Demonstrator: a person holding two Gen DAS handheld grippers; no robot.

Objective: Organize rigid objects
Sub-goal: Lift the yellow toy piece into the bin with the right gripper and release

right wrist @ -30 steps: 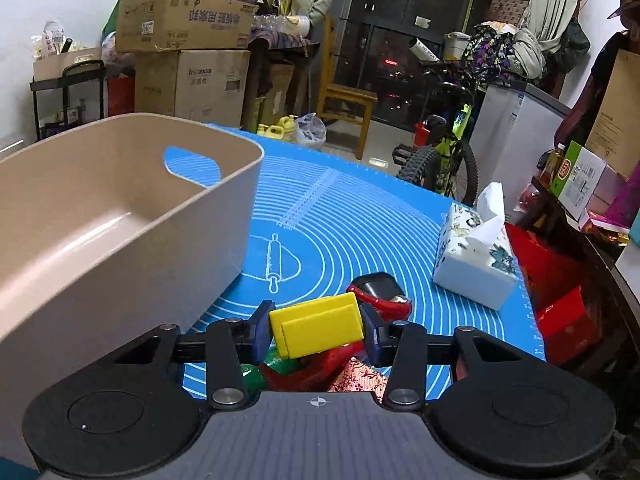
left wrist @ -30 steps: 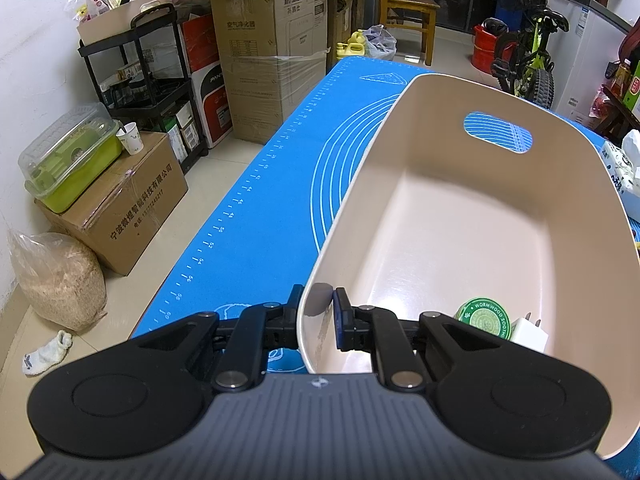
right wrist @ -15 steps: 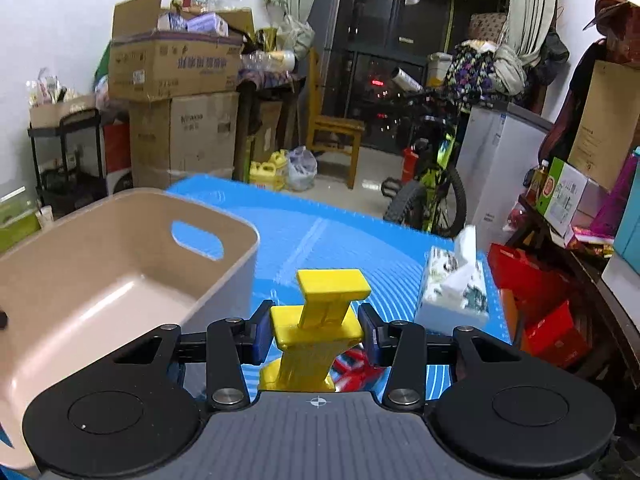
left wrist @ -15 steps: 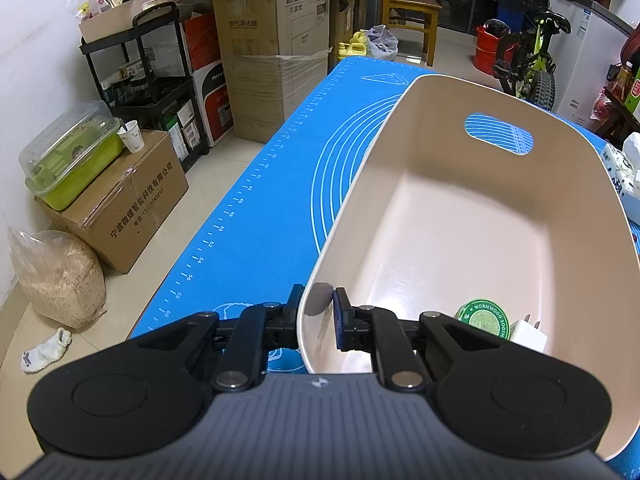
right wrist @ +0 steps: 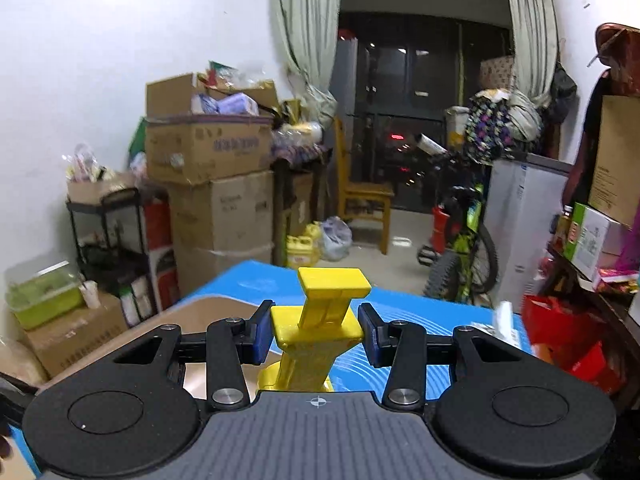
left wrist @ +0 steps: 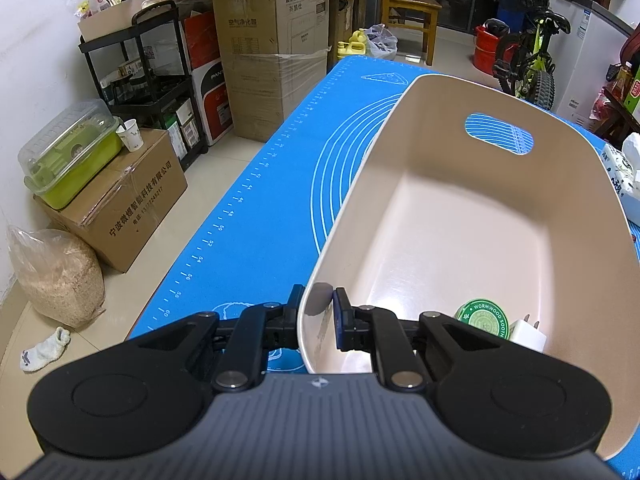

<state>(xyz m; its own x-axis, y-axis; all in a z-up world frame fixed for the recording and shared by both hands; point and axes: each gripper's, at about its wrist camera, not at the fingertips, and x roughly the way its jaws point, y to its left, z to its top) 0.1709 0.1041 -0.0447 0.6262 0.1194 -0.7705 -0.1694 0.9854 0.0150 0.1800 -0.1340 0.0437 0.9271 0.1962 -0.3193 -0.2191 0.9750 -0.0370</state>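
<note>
We find the left gripper (left wrist: 318,320) with its jaws clamped on the near rim of the beige bin (left wrist: 592,216), which stands on the blue mat (left wrist: 256,208) covering the tabletop. The bin looks light, stiff and smooth. The right gripper (right wrist: 316,330) has its jaws closed on the yellow plastic piece (right wrist: 320,324), held aloft at its wide middle block. We judge it hard, light and slippery. Stacked cartons (right wrist: 212,184) crowd the room.

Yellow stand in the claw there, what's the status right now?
Right gripper shut on yellow stand, held in the air. Left gripper clamps bin wall. Green tin and white plug inside. Nothing blocking.
</note>
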